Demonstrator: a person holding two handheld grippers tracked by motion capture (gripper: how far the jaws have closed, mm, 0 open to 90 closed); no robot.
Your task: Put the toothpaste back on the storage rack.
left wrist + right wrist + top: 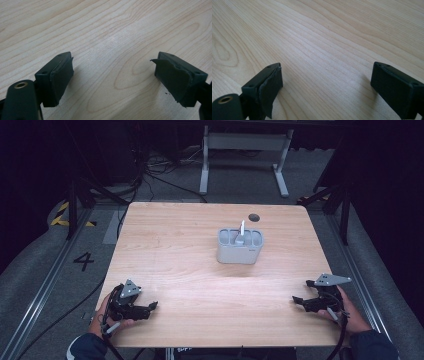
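Both sitting wide open, holding nothing: left gripper (153, 305) at 7 o'clock, right gripper (296, 299) at 5. Probably risking tipping the grey caddy (240, 247) at 12 by bumping that white stick (242, 231).

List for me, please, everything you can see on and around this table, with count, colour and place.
table: one, light wood, centre of the high view
holder: one, grey, three compartments, right of table centre
white utensil: one, upright in the holder's middle compartment
dark round spot: one, table's far edge
white frame: one, on the floor beyond
floor mark "4": one, black, left of table
left tongs: one, black, open, near left edge
right tongs: one, black, open, near right edge
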